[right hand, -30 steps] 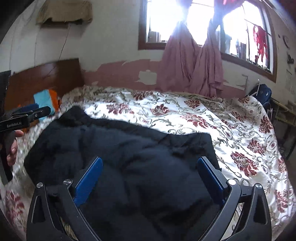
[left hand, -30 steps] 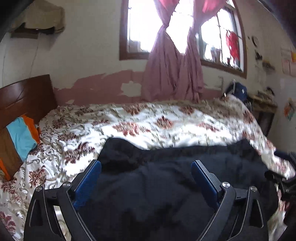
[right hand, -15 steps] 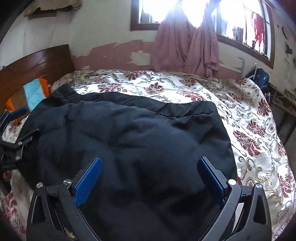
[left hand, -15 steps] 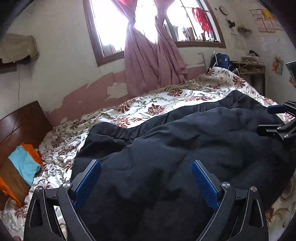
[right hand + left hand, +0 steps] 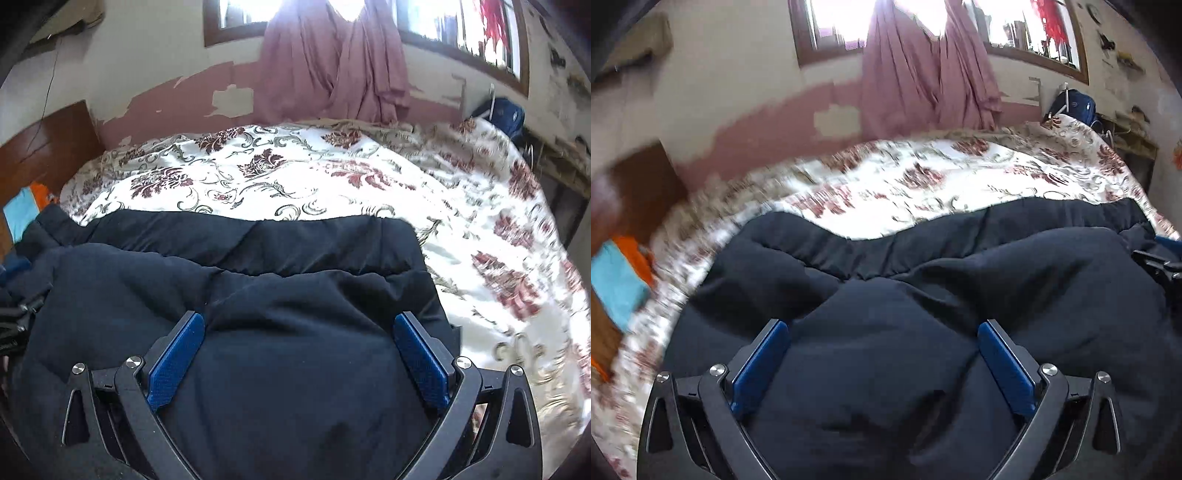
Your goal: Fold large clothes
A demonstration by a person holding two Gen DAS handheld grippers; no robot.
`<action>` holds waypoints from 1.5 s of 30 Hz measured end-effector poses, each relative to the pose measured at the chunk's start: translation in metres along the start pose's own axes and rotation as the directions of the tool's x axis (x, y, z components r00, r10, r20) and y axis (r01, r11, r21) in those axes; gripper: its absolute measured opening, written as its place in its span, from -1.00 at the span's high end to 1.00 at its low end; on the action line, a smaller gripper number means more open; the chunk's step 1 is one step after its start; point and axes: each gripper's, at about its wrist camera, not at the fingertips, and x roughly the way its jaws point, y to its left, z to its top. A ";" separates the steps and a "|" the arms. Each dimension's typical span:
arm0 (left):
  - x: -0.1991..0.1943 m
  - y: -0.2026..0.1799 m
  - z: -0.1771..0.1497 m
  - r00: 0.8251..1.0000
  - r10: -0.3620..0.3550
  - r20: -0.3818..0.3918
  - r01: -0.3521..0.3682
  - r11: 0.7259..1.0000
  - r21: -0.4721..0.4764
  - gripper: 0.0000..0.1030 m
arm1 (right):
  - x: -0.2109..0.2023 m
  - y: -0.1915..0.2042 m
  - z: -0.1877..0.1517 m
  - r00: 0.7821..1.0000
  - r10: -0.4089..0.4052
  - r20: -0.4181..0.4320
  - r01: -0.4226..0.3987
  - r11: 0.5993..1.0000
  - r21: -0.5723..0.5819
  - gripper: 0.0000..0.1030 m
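Plainly, the dark padded coat (image 5: 923,295) is the thing to be folded, and it lies spread across the near part of the bed (image 5: 295,177), on the flowered quilt, with a flat band of its own cloth running along its far edge and a puffed upper layer lying over the rest. The left gripper (image 5: 882,354) hangs over the left half of the coat with its blue fingers (image 5: 761,365) spread wide and nothing between them; the right gripper (image 5: 295,350) hangs over the right half, its fingers (image 5: 421,358) likewise released and empty. Whether either one presses on the cloth cannot be told from these views. The coat looks thick, soft and quilted, so it will probably sag and billow rather than hold a crease, and a bulky layer may slide out of a shallow pinch; it seems fairly light for its bulk. A good hold would be at an edge or corner, where the fingers can close over a single thinner layer: the far right corner (image 5: 406,229) for the right gripper, the far left edge (image 5: 764,229) for the left. The far-left side of the left view is blurred.
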 end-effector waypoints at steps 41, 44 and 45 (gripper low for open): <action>0.017 -0.004 -0.012 0.995 -0.052 0.090 0.054 0.998 -0.029 -1.00 | 0.011 -0.011 -0.030 0.986 -0.027 0.162 0.015 0.997 0.075 -0.98; 0.002 -0.001 -0.018 0.992 -0.041 0.122 0.046 0.998 -0.035 -1.00 | -0.014 -0.013 -0.036 0.965 -0.070 0.253 0.047 0.994 0.097 -0.97; -0.003 0.000 -0.020 0.989 -0.044 0.138 0.050 0.998 -0.038 -1.00 | -0.033 -0.013 -0.040 0.937 -0.135 0.323 0.100 0.987 0.123 -0.98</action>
